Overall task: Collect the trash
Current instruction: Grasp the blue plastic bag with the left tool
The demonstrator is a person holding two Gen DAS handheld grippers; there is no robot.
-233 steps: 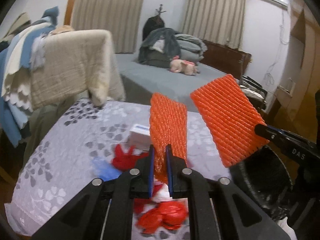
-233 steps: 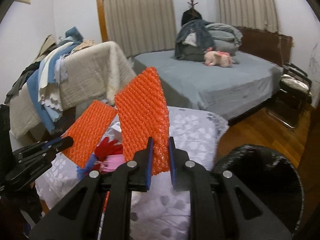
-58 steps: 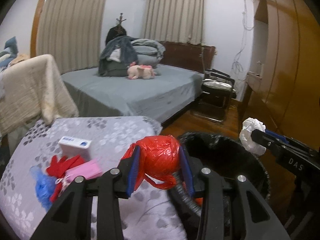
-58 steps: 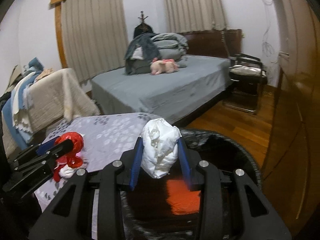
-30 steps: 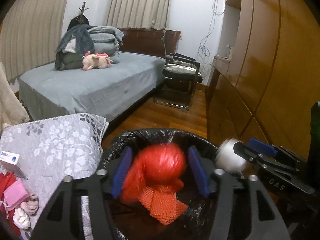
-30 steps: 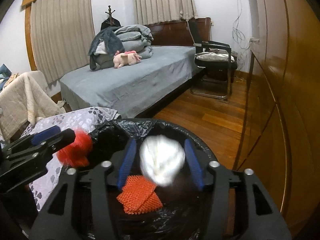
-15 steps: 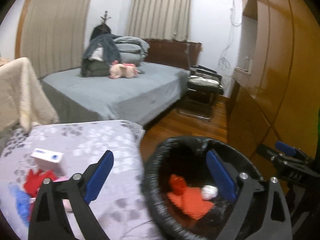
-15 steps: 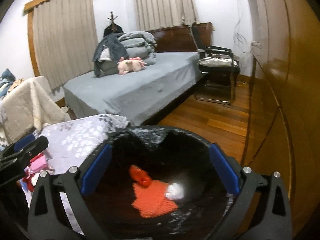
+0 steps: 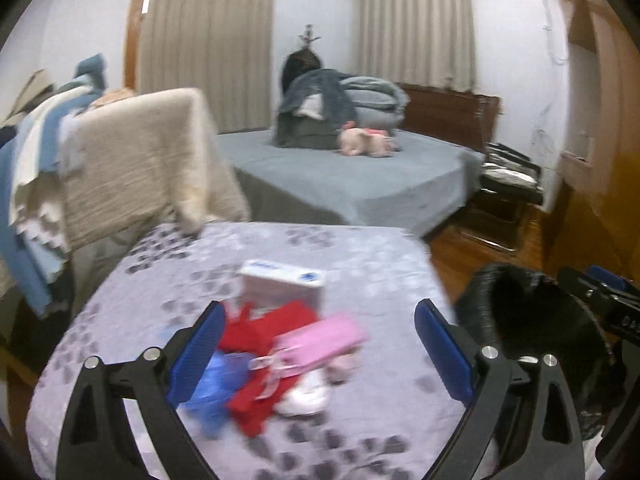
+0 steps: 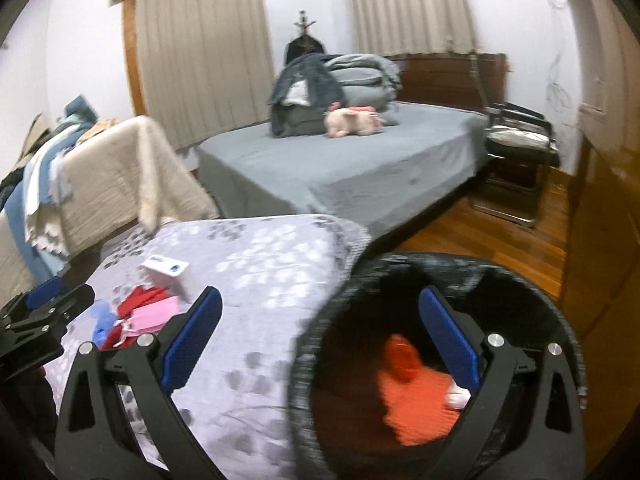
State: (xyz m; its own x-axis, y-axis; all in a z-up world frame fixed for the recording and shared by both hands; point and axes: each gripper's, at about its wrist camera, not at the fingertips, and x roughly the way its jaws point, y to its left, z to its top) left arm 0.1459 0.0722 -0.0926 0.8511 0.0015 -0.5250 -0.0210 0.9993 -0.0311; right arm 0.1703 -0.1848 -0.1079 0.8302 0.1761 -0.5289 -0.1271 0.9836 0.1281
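The trash pile point(image 9: 280, 364) lies on your desk point(image 9: 360, 272), a loose heap of red scraps, a pink packet point(image 9: 320, 340), a blue wad point(image 9: 218, 384) and something white, with a white box point(image 9: 282, 284) just behind it. The motion blur keeps you from telling the smaller pieces apart. Your left claw point(image 9: 316, 350) hangs over that heap with its blue-padded fingers spread wide and nothing between them; the pile sits in the gap, nearer the left finger.

From the right wrist view, the same pile point(image 10: 136, 314) lies off to the left on the desk, well apart from your right claw point(image 10: 320, 340), which is also spread wide and empty. That claw hovers over the near edge of the black-lined bin point(image 10: 400, 268), which stands just beside the desk's right edge. Inside it you see orange netting point(image 10: 416, 404), a red bundle point(image 10: 402, 354) on top of it and a bit of white beside them.

Behind the desk stand the grey bed point(image 9: 360, 176) and a chair draped with blankets point(image 9: 132, 160).
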